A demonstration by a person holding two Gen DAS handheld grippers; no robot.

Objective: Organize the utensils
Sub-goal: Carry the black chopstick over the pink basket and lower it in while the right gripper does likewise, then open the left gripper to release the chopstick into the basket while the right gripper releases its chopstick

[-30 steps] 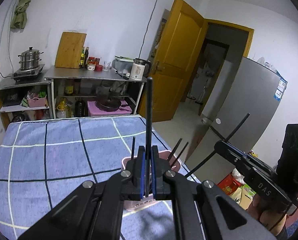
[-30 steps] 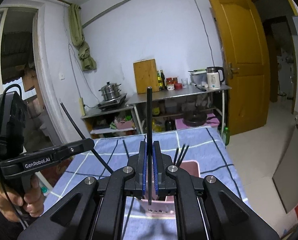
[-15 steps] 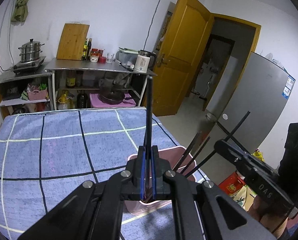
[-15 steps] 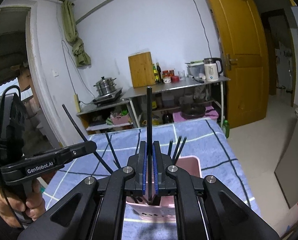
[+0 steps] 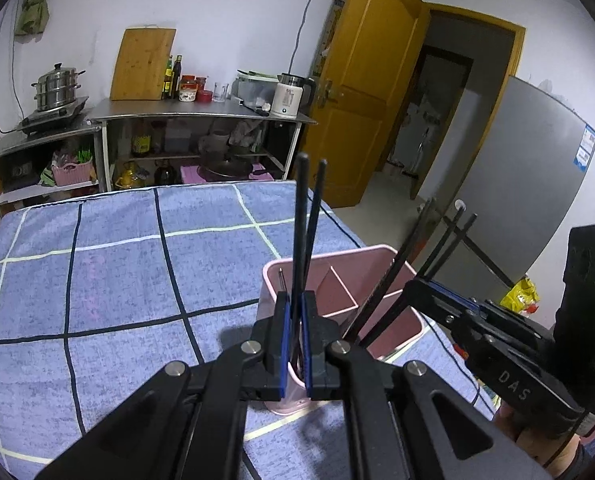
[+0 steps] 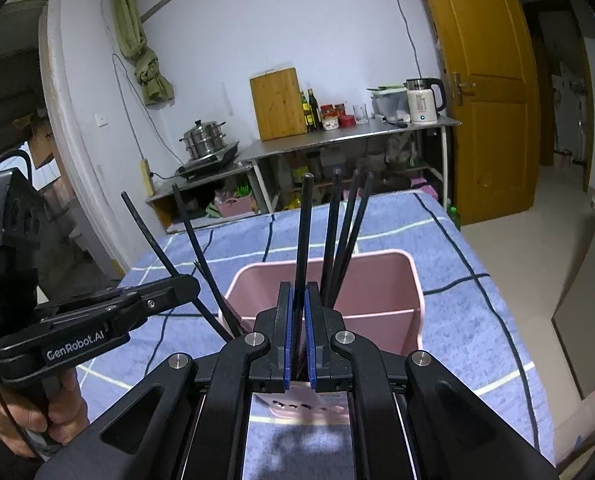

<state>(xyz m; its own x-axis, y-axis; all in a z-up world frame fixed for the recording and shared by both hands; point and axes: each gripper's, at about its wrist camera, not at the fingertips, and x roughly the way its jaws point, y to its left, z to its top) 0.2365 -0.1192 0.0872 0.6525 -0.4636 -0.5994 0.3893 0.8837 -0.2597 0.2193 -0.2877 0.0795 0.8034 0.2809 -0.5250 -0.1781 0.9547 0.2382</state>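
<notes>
A blue checked cloth (image 5: 117,280) covers the surface before steel kitchen shelves (image 5: 201,112).

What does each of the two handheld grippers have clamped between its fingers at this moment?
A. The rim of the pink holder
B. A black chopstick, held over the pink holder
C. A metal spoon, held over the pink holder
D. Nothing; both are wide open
B: the left gripper and the right gripper each pinch an upright black chopstick above the pink holder.
</notes>
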